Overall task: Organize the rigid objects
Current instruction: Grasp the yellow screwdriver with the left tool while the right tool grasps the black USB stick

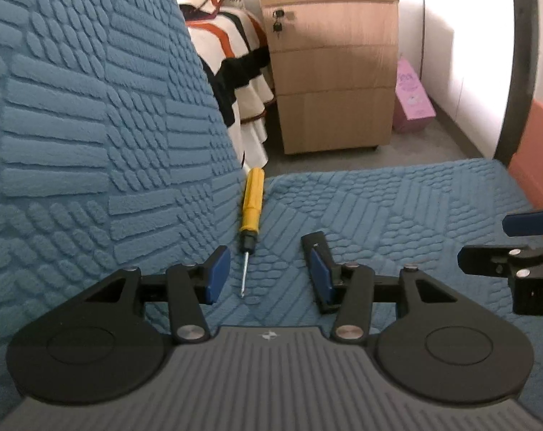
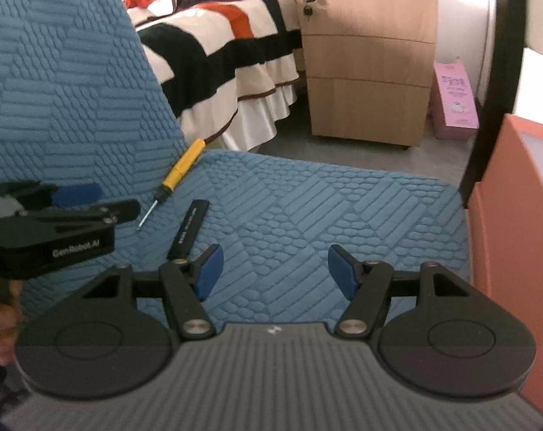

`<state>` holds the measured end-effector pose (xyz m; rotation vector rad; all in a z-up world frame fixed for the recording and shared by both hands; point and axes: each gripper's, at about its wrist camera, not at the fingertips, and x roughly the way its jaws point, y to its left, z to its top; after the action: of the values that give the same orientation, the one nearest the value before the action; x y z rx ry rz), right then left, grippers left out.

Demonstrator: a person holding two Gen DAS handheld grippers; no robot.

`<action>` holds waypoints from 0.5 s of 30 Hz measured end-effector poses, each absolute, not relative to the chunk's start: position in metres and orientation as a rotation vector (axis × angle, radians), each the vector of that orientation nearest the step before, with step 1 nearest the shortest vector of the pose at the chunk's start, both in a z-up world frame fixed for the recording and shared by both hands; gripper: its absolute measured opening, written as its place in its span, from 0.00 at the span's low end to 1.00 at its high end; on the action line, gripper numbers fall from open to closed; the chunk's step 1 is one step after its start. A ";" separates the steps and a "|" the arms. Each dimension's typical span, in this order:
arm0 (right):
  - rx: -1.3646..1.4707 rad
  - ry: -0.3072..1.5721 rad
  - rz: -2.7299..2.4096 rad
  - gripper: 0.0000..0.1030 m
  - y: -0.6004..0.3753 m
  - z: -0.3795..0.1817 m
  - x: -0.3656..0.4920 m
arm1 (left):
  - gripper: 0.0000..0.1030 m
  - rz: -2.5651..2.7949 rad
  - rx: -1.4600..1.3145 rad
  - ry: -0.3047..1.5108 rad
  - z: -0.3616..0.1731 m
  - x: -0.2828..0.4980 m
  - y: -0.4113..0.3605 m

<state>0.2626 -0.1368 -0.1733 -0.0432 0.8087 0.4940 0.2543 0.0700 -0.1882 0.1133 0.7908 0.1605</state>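
Observation:
A yellow-handled screwdriver lies on the blue textured sofa seat against the backrest, tip toward me. My left gripper is open, its fingers either side of the screwdriver's tip. A black rectangular bar lies on the seat beside the screwdriver; in the left wrist view only its end shows, by the right finger. My right gripper is open and empty over the seat, right of the bar. The left gripper shows at the left of the right wrist view.
The sofa backrest rises on the left. Beyond the seat stand a wooden drawer cabinet, a bed with a striped cover and a pink box. An orange panel is at the right.

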 end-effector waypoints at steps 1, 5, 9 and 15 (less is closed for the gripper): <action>-0.047 0.810 0.501 0.65 -0.134 -0.176 0.264 | 0.54 0.161 0.106 0.803 -0.191 0.259 0.073; -0.050 0.811 0.539 0.64 -0.122 -0.184 0.274 | 0.54 0.175 0.120 0.816 -0.196 0.274 0.081; -0.055 0.811 0.616 0.64 -0.107 -0.190 0.279 | 0.51 0.169 0.101 0.834 -0.202 0.294 0.093; -0.090 0.820 0.721 0.60 -0.075 -0.207 0.282 | 0.42 0.139 0.062 0.859 -0.208 0.326 0.106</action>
<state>0.2820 -0.0748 -0.2073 -0.0896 0.8198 0.7214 0.3257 0.1058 -0.2079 0.0624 0.8591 0.1385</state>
